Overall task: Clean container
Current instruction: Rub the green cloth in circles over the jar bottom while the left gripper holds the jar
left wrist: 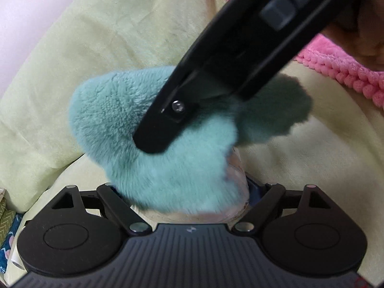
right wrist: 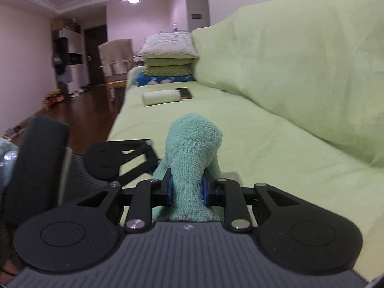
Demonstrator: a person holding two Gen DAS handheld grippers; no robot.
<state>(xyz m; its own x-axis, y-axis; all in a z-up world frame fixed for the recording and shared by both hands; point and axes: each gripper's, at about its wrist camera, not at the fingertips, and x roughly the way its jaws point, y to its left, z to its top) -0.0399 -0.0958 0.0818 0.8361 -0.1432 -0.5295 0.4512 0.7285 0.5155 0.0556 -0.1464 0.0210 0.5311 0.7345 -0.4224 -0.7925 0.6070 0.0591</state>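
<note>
**Over the green sofa, a cloth works at a half-hidden container**

In front of the left tongs (left wrist: 189, 192), the container (left wrist: 236, 168) shows only as a pale, pinkish rim under the teal cloth (left wrist: 172, 163); it appears to sit between the left tongs, clenched on it, though the cloth hides most of the contact. The right tongs (right wrist: 186, 189) are clenched on the cloth, their blue pads (right wrist: 169, 188) pinching its bunched middle, and their black arm reaches in from the upper right in the left wrist view.

To wipe well, I judge the right hand should press the fluffy end into the container and sweep round the wall, while the left holds it steady. The green sofa cover (right wrist: 276, 124) lies beneath, with stacked pillows (right wrist: 169, 57) well beyond.
</note>
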